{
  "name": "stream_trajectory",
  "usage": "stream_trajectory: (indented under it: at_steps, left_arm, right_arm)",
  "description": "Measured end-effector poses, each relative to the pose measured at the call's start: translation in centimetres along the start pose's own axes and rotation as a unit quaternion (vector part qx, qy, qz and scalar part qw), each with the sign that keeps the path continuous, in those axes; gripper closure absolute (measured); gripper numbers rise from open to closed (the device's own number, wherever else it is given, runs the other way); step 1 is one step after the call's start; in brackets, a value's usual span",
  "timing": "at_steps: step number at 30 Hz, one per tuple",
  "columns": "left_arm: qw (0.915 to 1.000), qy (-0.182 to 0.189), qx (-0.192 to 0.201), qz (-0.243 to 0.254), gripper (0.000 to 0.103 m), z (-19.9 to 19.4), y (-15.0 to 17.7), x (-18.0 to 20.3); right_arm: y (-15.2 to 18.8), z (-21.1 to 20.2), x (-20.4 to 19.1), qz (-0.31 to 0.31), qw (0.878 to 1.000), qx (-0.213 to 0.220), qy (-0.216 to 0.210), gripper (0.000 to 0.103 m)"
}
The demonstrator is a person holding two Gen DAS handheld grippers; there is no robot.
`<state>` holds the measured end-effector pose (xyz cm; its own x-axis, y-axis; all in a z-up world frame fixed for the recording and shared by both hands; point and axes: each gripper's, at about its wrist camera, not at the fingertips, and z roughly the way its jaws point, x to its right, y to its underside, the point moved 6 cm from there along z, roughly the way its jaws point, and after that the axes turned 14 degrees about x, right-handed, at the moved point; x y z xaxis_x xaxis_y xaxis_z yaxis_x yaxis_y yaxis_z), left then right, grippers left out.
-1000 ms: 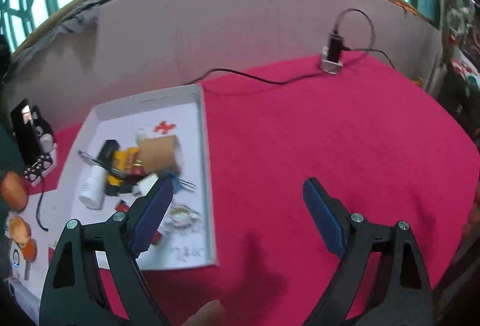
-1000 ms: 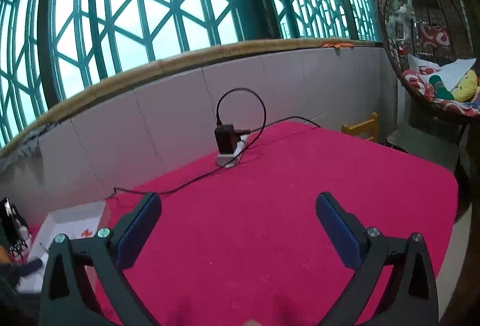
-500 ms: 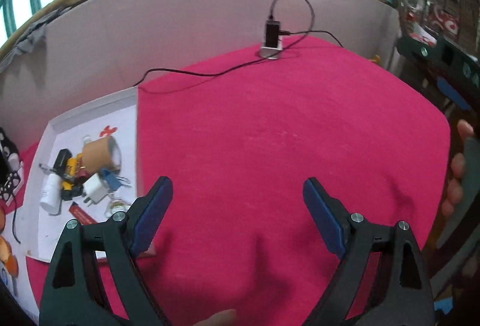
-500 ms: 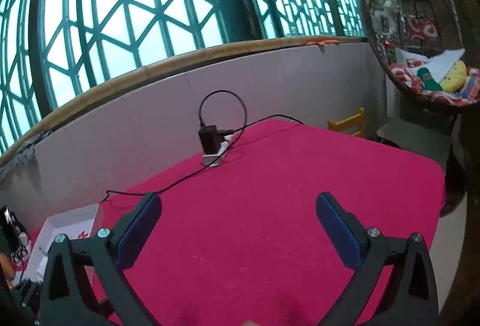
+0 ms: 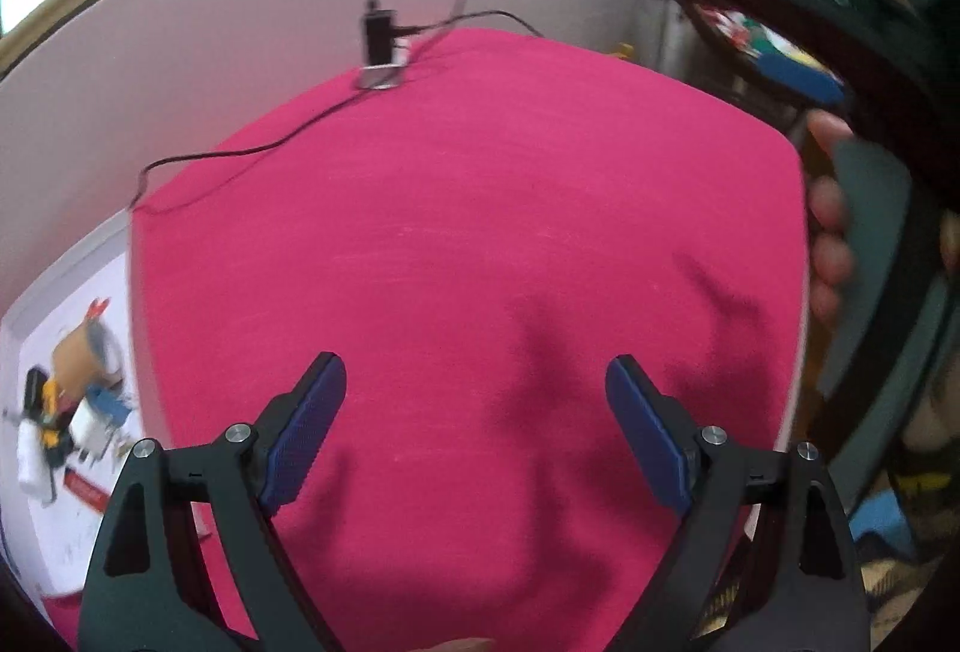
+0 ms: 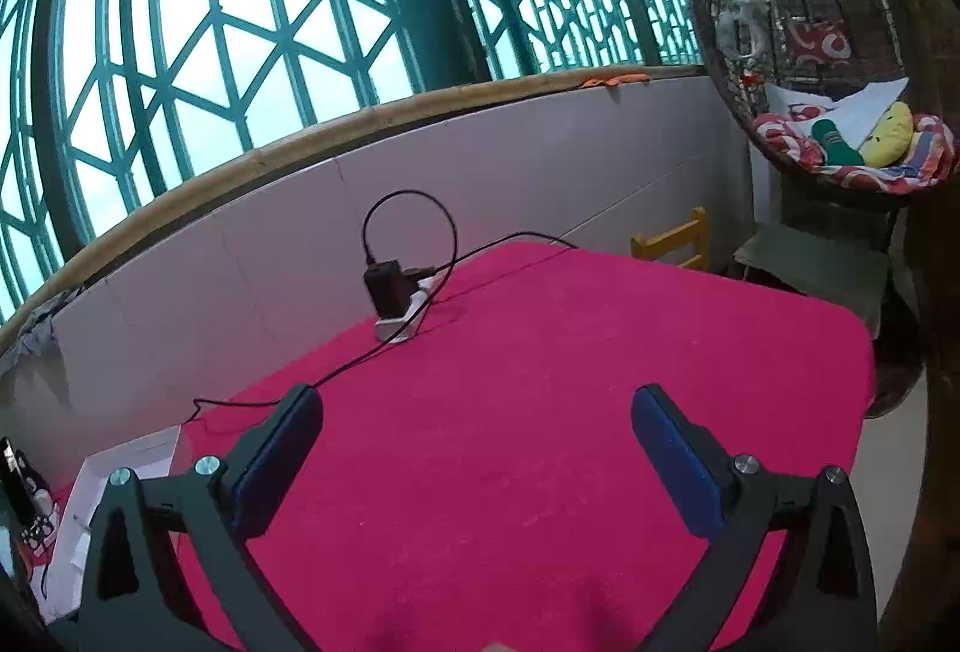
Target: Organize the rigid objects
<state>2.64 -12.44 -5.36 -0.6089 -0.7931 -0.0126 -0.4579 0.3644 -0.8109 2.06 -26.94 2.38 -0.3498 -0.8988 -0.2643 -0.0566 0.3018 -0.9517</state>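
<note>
Both tools are spread wide and empty: the left tool [image 5: 474, 412] and the right tool [image 6: 474, 448] hover over the pink-covered bench [image 5: 468, 232]. The small rigid objects [image 5: 66, 400] lie heaped in a white tray [image 5: 90, 532] at the bench's left edge.

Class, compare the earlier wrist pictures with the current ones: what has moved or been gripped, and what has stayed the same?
The left gripper has swung right, away from the white box of small items, which has slid to the left edge of its view. The right gripper drifted slightly right. Nothing was gripped or released: both grippers stay open and empty. The charger and box have not moved on the red cloth.
</note>
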Motion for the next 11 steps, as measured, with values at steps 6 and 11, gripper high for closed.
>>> stream_trajectory:
  at_steps: [6,11]
  left_arm:
    - [0.9972,0.049,-0.020,0.054,0.014,1.4,0.7,2.6]
    - [0.9960,0.070,-0.015,0.053,0.014,1.6,0.7,3.2]
  right_arm:
    - [-0.5,0.6,1.7,0.006,1.000,0.004,0.026,0.000]
    - [-0.5,0.9,2.7,0.010,0.999,0.005,0.039,0.000]
